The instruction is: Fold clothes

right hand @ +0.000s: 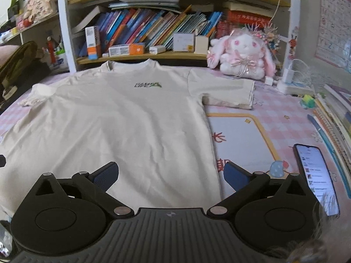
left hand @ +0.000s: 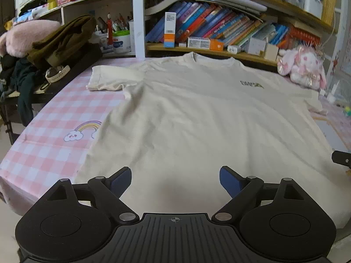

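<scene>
Since the tee [left hand: 197, 118] lies flat on the worktop [left hand: 50, 144], collar far, hem nearest, both tools spread w/ nothing held: left tool [left hand: 175, 180] over hem's left-centre, right tool [right hand: 171, 176] at right edge.

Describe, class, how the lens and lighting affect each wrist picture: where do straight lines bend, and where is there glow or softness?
Left wrist view: the shelf board bows into a curve, and the T-shirt looks slightly soft while the open left gripper stays crisp. Right wrist view: the shelves bend likewise, the phone screen glows bright, and the bottom right corner is blurred.
</scene>
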Demonstrator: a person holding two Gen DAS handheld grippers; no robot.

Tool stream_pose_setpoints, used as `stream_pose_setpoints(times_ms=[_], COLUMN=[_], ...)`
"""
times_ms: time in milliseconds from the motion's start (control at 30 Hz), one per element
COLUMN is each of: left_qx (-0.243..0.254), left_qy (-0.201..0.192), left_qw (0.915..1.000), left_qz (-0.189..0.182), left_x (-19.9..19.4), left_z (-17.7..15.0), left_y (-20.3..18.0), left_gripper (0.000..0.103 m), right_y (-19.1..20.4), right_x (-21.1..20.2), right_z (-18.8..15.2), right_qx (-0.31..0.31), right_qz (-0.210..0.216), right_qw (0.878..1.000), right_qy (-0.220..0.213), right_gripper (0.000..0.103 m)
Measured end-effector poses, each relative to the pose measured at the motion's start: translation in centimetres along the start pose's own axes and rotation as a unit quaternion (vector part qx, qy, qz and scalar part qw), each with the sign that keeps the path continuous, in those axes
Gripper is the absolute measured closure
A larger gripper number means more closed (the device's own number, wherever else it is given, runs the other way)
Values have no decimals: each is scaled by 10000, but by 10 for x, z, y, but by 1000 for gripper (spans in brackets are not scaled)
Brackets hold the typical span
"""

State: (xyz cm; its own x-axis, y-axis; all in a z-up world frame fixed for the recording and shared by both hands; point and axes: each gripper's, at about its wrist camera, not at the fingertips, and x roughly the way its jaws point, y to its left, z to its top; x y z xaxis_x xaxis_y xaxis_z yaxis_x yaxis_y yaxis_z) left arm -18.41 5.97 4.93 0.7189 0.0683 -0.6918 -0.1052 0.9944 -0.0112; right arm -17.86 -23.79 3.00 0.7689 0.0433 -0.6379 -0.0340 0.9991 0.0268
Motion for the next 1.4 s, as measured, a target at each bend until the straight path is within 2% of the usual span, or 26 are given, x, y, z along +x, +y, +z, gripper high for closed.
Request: stream_pose_setpoints(times_ms=[167,400,533,700,867,1067,1167,1200,1233,1400], left_qx=[42,286,393,341,264,-608,-1156,-1402,-1691,-3015], left_qy=[105,53,-27,-129,-186,-239,-176,-127,-76,98], left_qw=[9999,9993,9982,9971,9951,9901,9861,9833,9788,9472], left_qz=[-13,-246,-452,-673,-931,-1240,-1177,-1152,-1154,-1089], left_x=[8,23,38,60,81,113,136,145,154,194], left_z=[2,15,32,64,88,116,128,130,132,132], left_y=[-7,2,22,56,94,159,190,201,212,256], left_gripper=[13,13,13,13,13,16,38,50,59,66], right_y=[-8,-1,10,42,75,109,119,122,125,140], right_x=[6,9,11,13,19,22,23,23,22,17], right_z=[-6,-3,0,9,9,7,6,5,5,6], right_qx=[11,184,313,446,678,866,908,904,891,739], right_qz=[80,-62,-177,-518,-574,-791,-965,-1014,-1060,-1189], right_qw=[9998,9997,9993,9977,9960,9931,9911,9906,9902,9897], right_qy=[155,142,122,23,-6,-26,108,152,193,301], right_gripper=[0,0,0,0,0,0,0,0,0,0])
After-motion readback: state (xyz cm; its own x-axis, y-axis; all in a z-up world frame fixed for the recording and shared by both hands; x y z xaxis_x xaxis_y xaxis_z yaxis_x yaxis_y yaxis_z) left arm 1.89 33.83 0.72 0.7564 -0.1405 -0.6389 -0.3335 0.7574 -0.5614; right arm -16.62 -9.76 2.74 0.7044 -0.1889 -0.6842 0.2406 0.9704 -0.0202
